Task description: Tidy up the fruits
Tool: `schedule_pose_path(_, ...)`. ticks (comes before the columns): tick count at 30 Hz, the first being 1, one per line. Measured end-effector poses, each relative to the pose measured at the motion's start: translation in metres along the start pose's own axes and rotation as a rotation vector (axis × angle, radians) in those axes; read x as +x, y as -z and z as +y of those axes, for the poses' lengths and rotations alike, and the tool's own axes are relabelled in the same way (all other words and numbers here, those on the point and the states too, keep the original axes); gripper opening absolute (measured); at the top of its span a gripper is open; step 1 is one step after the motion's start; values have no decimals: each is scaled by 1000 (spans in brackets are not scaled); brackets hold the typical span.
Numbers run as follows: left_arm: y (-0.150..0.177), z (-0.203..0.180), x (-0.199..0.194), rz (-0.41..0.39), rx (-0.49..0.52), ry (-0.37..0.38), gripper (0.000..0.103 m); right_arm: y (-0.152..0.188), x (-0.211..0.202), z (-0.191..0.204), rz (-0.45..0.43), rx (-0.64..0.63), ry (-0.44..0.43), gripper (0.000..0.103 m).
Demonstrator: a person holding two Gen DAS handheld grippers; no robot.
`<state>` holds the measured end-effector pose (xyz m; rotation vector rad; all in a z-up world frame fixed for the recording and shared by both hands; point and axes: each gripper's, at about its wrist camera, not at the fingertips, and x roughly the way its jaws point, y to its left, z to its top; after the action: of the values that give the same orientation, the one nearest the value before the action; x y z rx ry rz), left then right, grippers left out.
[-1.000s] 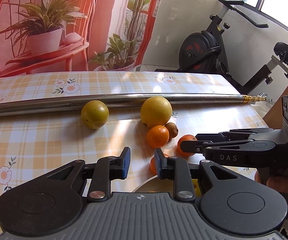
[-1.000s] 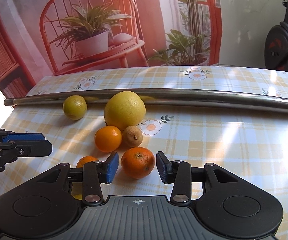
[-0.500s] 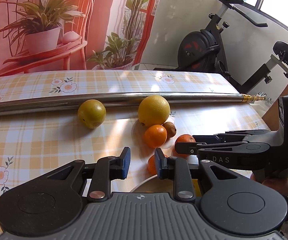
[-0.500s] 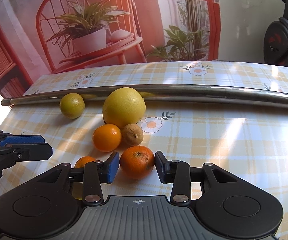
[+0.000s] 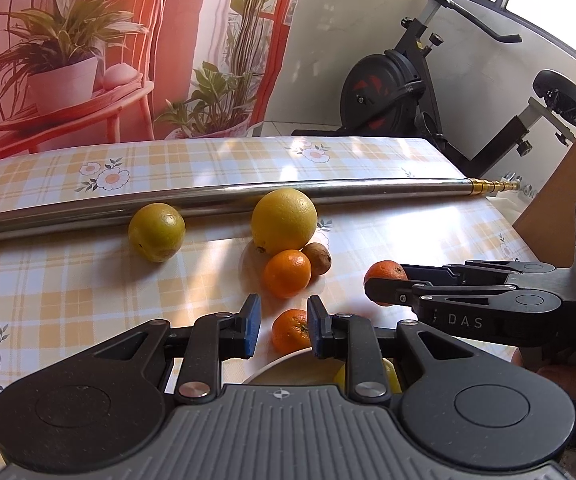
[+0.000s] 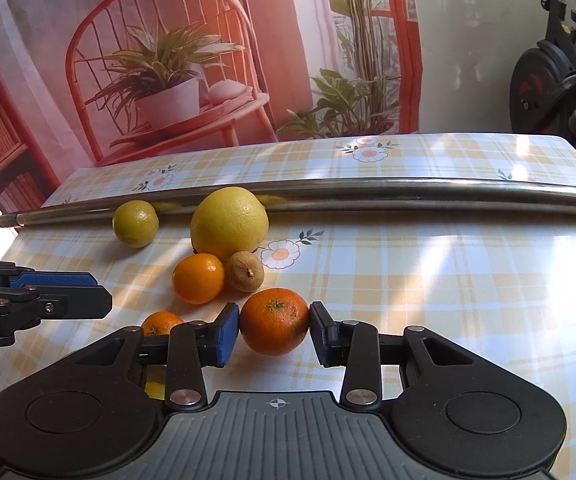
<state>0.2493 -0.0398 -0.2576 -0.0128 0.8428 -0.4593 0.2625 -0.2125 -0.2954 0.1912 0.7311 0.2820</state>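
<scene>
On the checked tablecloth, my right gripper (image 6: 273, 332) is shut on a mandarin (image 6: 273, 320), with both pads against its sides. The left wrist view shows the same grip (image 5: 386, 280) from the side. My left gripper (image 5: 281, 326) is shut and holds nothing; it hovers over the rim of a white bowl (image 5: 279, 362) with a yellow fruit (image 5: 392, 372) inside. A small mandarin (image 5: 290, 330) lies just beyond its tips. Farther back lie an orange (image 6: 198, 278), a brown fruit (image 6: 245, 271), a large yellow citrus (image 6: 229, 224) and a greenish citrus (image 6: 135, 224).
A long steel pole (image 5: 328, 192) lies across the table behind the fruit. An exercise bike (image 5: 388, 92) stands past the table's far right corner. A wooden panel (image 5: 560, 208) rises at the right edge. A hand (image 5: 556, 376) holds the right gripper.
The right gripper's jaws have closed inward onto the mandarin that lay between them. The left gripper has kept its place and its narrow gap.
</scene>
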Motion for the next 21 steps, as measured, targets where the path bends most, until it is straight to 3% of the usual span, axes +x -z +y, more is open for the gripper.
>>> schedule_pose_path(17,-18,-5,13,34,-55,41,26,18,-36,-27,-86,98,14,35)
schedule_pose_path(21,-30,-13,23,40,-99,107,26,20,-42,-35,-95,127,26,35)
